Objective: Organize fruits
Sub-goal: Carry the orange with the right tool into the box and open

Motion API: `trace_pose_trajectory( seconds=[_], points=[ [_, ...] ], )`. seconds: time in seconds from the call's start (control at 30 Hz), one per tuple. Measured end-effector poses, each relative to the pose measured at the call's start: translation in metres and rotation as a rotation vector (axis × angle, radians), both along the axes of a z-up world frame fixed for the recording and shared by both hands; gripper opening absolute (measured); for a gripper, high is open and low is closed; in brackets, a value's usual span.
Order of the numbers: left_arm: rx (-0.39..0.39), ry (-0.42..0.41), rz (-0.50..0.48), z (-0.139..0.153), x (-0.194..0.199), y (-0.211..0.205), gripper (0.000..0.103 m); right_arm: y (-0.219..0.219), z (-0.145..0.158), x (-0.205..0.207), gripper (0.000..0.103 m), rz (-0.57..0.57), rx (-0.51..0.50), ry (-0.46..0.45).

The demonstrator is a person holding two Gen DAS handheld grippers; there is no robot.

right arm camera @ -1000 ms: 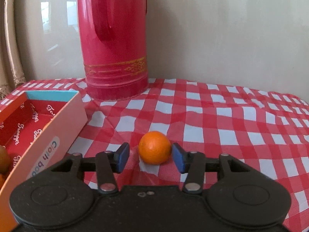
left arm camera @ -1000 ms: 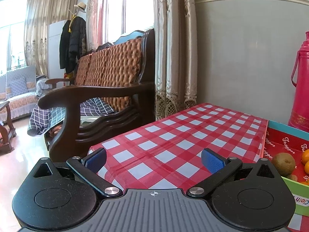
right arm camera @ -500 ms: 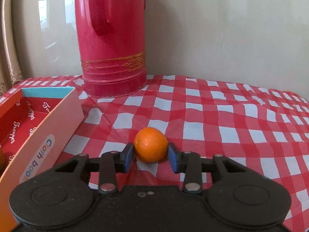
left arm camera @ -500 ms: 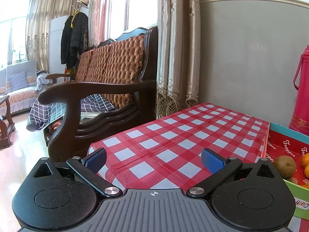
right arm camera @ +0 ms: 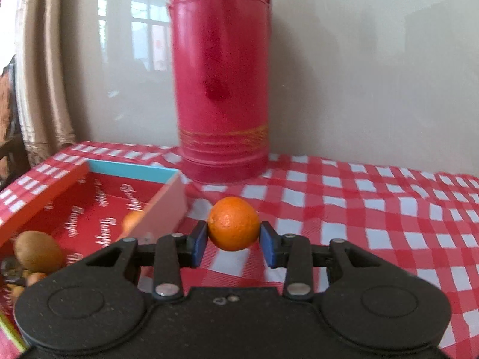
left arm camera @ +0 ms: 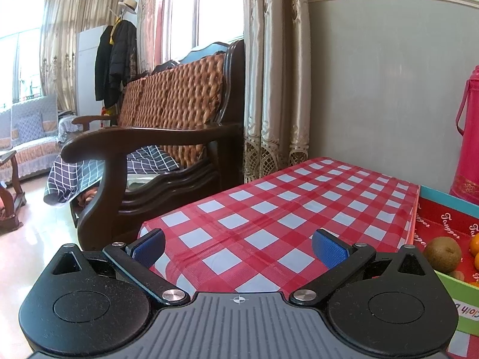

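Observation:
My right gripper [right arm camera: 233,246] is shut on an orange [right arm camera: 233,227], its blue pads pressing both sides, and the fruit hangs above the checked tablecloth. To its left lies the shallow red-lined box [right arm camera: 92,215] holding a kiwi [right arm camera: 38,249] and another orange [right arm camera: 133,220] behind the box's wall. In the left wrist view, my left gripper [left arm camera: 238,246] stands open over the tablecloth with nothing between its fingers. The same box [left arm camera: 449,218] shows at the right edge there, with a kiwi [left arm camera: 443,254] and part of an orange [left arm camera: 474,245].
A tall red thermos [right arm camera: 221,89] stands on the table [right arm camera: 374,215] behind the held orange, close to the wall. A dark wooden sofa [left arm camera: 167,137] and a curtain [left arm camera: 275,89] lie beyond the table's left edge.
The right gripper closed on the orange and lifted it off the cloth, swinging left so the box and its fruit came into view. The left gripper kept still.

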State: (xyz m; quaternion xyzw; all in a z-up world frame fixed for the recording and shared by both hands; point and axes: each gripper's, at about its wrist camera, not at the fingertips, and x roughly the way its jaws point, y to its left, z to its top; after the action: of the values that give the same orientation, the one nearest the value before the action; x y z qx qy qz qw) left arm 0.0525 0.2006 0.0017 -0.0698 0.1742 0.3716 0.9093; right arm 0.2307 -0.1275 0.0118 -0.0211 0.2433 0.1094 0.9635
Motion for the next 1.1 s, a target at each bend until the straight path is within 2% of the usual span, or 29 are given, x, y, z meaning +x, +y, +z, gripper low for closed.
trace_pose_trajectory(
  seconds=[0.33, 0.67, 0.9, 1.0, 1.1],
  points=[
    [-0.013, 0.019, 0.027, -0.002, -0.009, 0.011, 0.103, 0.043, 0.007, -0.019, 0.029, 0.176, -0.012, -0.049],
    [-0.049, 0.024, 0.053, -0.006, -0.016, 0.026, 0.103, 0.089, -0.001, -0.043, 0.030, 0.380, -0.093, -0.043],
    [-0.036, 0.026, 0.034, -0.006, -0.014, 0.023, 0.103, 0.099, -0.007, -0.053, 0.033, 0.398, -0.128, -0.032],
    [-0.018, 0.029, 0.020, -0.005, -0.013, 0.017, 0.103, 0.095, -0.003, -0.057, 0.038, 0.383, -0.115, -0.046],
    [0.000, 0.029, -0.001, -0.003, -0.011, 0.009, 0.103, 0.087, 0.001, -0.063, 0.056, 0.351, -0.106, -0.063]
  ],
)
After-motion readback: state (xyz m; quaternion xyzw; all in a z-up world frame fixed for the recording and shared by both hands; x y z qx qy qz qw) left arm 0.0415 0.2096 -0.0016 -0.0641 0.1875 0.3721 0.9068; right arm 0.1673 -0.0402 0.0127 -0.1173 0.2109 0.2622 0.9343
